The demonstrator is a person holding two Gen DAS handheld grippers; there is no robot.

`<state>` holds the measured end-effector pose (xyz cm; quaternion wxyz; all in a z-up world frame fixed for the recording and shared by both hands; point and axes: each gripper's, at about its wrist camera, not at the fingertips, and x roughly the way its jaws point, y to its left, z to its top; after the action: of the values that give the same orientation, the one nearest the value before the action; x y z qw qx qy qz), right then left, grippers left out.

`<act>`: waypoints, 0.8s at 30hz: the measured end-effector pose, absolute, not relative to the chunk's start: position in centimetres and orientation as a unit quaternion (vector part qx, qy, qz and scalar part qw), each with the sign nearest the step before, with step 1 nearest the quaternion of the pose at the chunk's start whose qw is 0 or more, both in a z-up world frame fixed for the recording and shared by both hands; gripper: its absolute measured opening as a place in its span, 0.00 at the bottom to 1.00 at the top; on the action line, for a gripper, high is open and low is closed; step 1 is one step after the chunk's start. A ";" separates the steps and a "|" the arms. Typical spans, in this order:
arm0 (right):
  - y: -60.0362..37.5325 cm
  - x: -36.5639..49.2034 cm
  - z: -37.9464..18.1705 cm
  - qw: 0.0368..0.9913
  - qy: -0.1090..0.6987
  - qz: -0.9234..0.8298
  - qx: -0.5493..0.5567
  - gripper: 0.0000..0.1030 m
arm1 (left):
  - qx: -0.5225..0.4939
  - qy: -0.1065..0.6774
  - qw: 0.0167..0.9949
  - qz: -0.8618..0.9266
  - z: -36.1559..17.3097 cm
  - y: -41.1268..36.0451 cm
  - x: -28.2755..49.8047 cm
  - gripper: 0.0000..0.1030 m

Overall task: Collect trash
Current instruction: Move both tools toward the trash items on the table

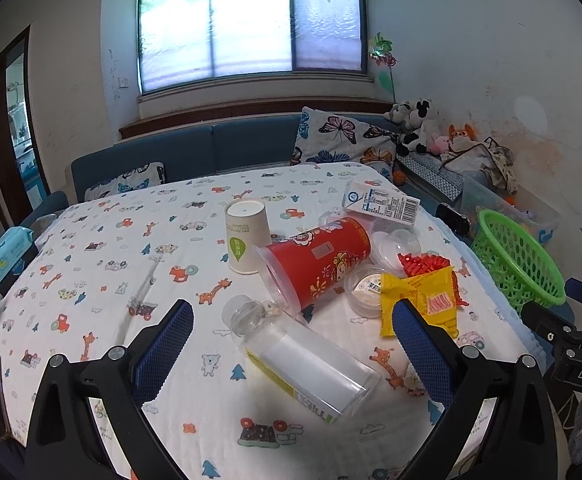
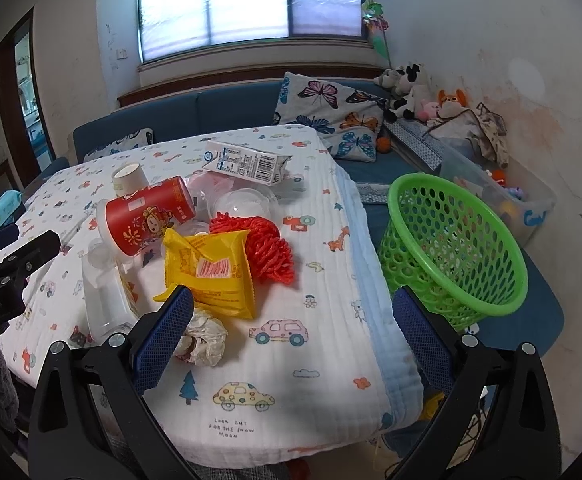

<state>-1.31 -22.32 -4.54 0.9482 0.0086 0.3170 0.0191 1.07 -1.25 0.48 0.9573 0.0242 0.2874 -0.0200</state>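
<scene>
Left wrist view: we hold the left gripper (image 1: pixel 293 354) above the near edge of the bench (image 1: pixel 103 248), its fingers spread wide and empty, with the clear plastic bottle (image 1: pixel 303 360) lying on its side between them. The right gripper (image 2: pixel 293 344) hangs over the near right corner, fingers likewise wide and holding nothing; a crumpled paper wad (image 2: pixel 205 340) lies just beside its left finger.

The trash sits in a cluster on the right half of the bench: the red cup (image 1: pixel 317 264) tipped over, the upturned paper cup (image 1: pixel 245 240) to its left, the milk carton (image 1: pixel 383 202) at the far side, clear lids (image 1: pixel 397 242), the yellow wrapper (image 2: pixel 211 276) and the red mesh net (image 2: pixel 265 248). The green basket (image 2: pixel 455 244) stands off the right edge of the bench, tilted, and appears empty.

We judge that collection has not begun; the step in hand is the first pick. The next move calls for lowering one gripper onto its nearest item, closing, and carrying it right to the basket.

Legible writing: "LOOK OUT FOR THE SNOW MOON" on the cloth's near edge, approximately; "DAS" on the right gripper's body in the left view. The wrapper and carton show barcodes; other print is too small to read.
</scene>
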 end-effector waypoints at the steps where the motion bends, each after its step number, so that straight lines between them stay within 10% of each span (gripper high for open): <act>1: -22.3 -1.3 -4.5 0.948 0.318 0.019 0.009 0.96 | 0.024 0.287 0.957 -0.020 0.5 -1.2 1.0 0.94; 24: -22.1 -0.9 -4.6 0.947 0.319 0.021 0.008 0.96 | 0.025 0.287 0.957 -0.021 1.1 -1.4 1.7 0.94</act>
<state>-0.93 -22.15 -4.63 0.9475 0.0081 0.3191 0.0211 1.73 -1.45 1.07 0.9573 0.0255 0.2870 -0.0209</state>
